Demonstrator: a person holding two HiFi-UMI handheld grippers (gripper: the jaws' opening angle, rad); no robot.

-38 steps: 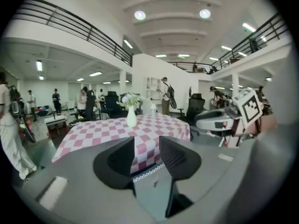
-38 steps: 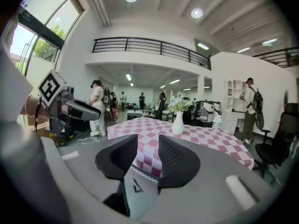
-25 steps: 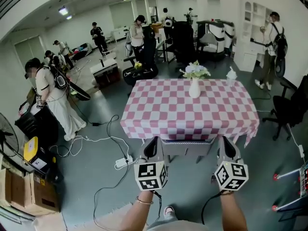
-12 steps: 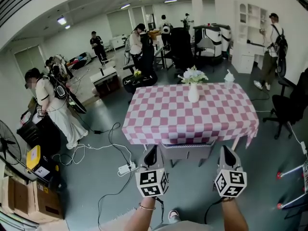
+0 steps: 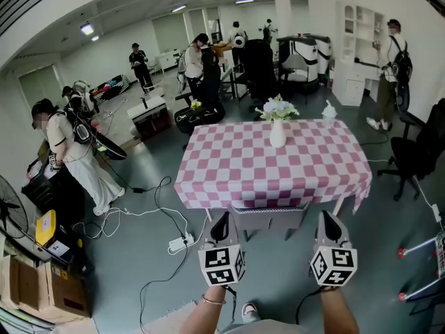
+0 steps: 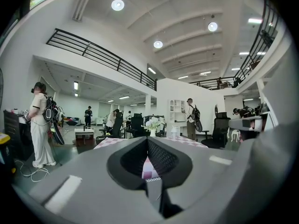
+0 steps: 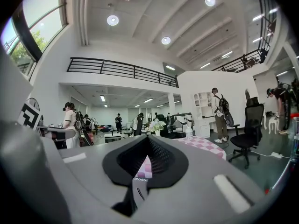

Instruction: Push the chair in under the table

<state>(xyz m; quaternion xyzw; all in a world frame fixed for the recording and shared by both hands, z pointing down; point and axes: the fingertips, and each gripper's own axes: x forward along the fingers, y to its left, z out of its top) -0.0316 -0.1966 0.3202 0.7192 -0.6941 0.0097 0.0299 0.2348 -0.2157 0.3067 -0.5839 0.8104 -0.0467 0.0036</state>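
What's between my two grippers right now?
The grey chair, partly under the checkered table, sits between the left gripper and right gripper, shown in the head view.

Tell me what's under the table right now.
A grey chair sits partly under the table's near edge, its near side showing. The checked cloth hides the rest and anything further under.

Bare floor (image 5: 278, 270) lies open between the left gripper (image 5: 221, 219) and right gripper (image 5: 327, 219). Ahead, the chair (image 5: 270, 218) fills the gap under the table (image 5: 229, 169). Cables (image 5: 149, 207) and a power strip (image 5: 181, 242) clutter the left. An office chair (image 5: 417, 152) stands, seemingly, well clear on the right.
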